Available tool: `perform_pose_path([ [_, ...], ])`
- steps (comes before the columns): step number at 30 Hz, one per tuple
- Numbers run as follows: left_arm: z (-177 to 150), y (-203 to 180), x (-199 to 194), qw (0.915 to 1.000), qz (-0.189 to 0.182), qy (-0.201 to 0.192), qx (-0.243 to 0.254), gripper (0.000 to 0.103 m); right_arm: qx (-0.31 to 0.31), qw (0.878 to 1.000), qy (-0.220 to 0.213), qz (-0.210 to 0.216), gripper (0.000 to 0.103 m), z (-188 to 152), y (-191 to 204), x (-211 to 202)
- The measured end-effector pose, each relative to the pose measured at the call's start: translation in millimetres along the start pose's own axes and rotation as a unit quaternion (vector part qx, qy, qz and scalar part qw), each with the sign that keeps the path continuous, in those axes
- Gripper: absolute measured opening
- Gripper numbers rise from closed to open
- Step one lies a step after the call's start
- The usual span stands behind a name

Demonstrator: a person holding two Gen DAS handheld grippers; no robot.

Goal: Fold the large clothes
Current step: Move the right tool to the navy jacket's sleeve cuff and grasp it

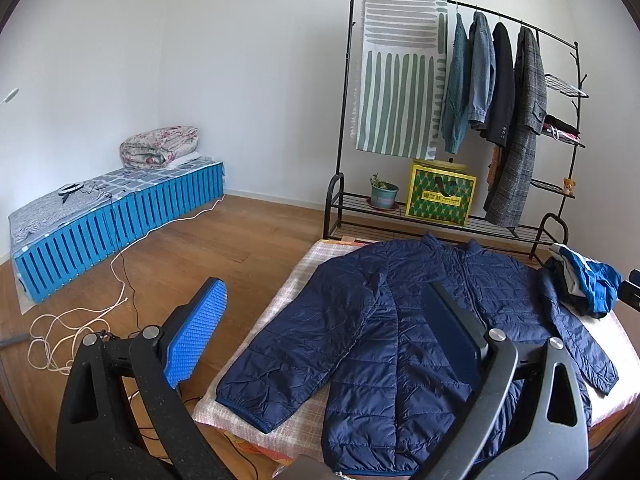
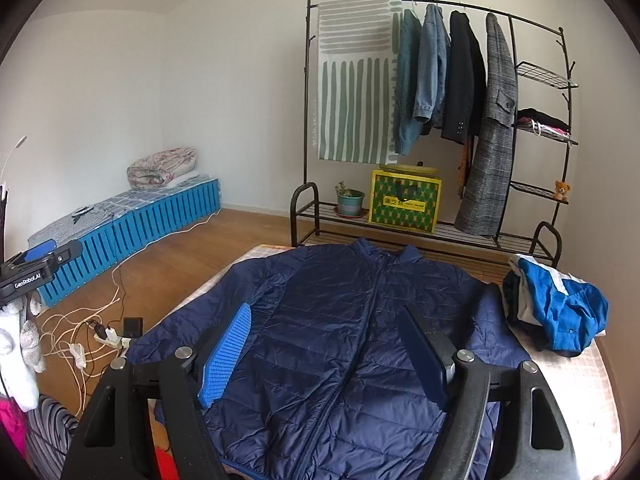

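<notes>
A navy quilted puffer jacket (image 1: 384, 344) lies spread flat, front up, on a table covered with a pale checked cloth (image 1: 280, 296); its collar points to the far side and both sleeves lie out to the sides. My left gripper (image 1: 320, 336) is open and empty, above the jacket's left sleeve and the table's left edge. In the right wrist view the jacket (image 2: 328, 320) fills the middle. My right gripper (image 2: 324, 344) is open and empty, held above the jacket's chest.
A heap of blue and white clothes (image 2: 560, 312) lies at the table's far right corner. A black clothes rack (image 2: 420, 100) with hanging coats stands behind the table. A blue slatted bed (image 1: 120, 216) lines the left wall. Cables (image 1: 80, 320) lie on the wooden floor.
</notes>
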State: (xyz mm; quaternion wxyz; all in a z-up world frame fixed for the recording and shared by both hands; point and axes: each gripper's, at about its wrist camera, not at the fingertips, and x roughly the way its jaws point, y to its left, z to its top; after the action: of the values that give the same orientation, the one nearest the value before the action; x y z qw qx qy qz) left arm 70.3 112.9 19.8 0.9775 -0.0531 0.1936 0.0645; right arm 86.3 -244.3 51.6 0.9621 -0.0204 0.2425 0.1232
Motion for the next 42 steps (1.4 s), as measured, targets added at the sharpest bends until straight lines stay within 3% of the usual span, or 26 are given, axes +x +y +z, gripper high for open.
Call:
perform_pose_path([
  [6, -20.1, 58.8, 36.7, 0.9975, 0.049, 0.011, -0.051, 0.086, -0.047, 0.994, 0.037, 0.087, 0.064, 4.4, 59.2, 51.4],
  [8, -29.5, 77.9, 42.7, 0.9963, 0.058, 0.022, -0.06, 0.079, -0.059, 0.99, 0.052, 0.116, 0.059, 1.7, 81.8, 68.9],
  [13, -42.9, 117.8, 45.0, 0.993, 0.094, 0.025, -0.067, 0.076, -0.081, 0.974, 0.098, 0.185, 0.047, -12.5, 132.2, 116.4],
  [16, -47.6, 136.3, 44.9, 0.9902, 0.117, 0.021, -0.074, 0.076, -0.09, 0.961, 0.138, 0.221, 0.041, -28.3, 163.9, 149.8],
  [21, -57.2, 155.5, 45.7, 0.9867, 0.135, 0.028, -0.086, 0.076, -0.143, 0.932, 0.184, 0.277, 0.041, -60.2, 226.4, 187.9],
  [27, -66.4, 177.9, 53.3, 0.981, 0.143, 0.044, -0.123, 0.076, -0.217, 0.896, 0.235, 0.307, 0.04, -108.1, 296.1, 228.1],
  [33, -72.2, 191.0, 52.0, 0.9757, 0.152, 0.043, -0.151, 0.076, -0.228, 0.876, 0.288, 0.311, 0.04, -142.3, 332.2, 266.0],
  [38, -76.5, 200.9, 56.7, 0.9711, 0.169, 0.049, -0.161, 0.076, -0.276, 0.858, 0.309, 0.303, 0.04, -162.1, 356.4, 281.7],
  [42, -78.9, 205.3, 59.1, 0.9683, 0.177, 0.054, -0.168, 0.076, -0.293, 0.851, 0.329, 0.286, 0.04, -172.1, 364.6, 298.0],
])
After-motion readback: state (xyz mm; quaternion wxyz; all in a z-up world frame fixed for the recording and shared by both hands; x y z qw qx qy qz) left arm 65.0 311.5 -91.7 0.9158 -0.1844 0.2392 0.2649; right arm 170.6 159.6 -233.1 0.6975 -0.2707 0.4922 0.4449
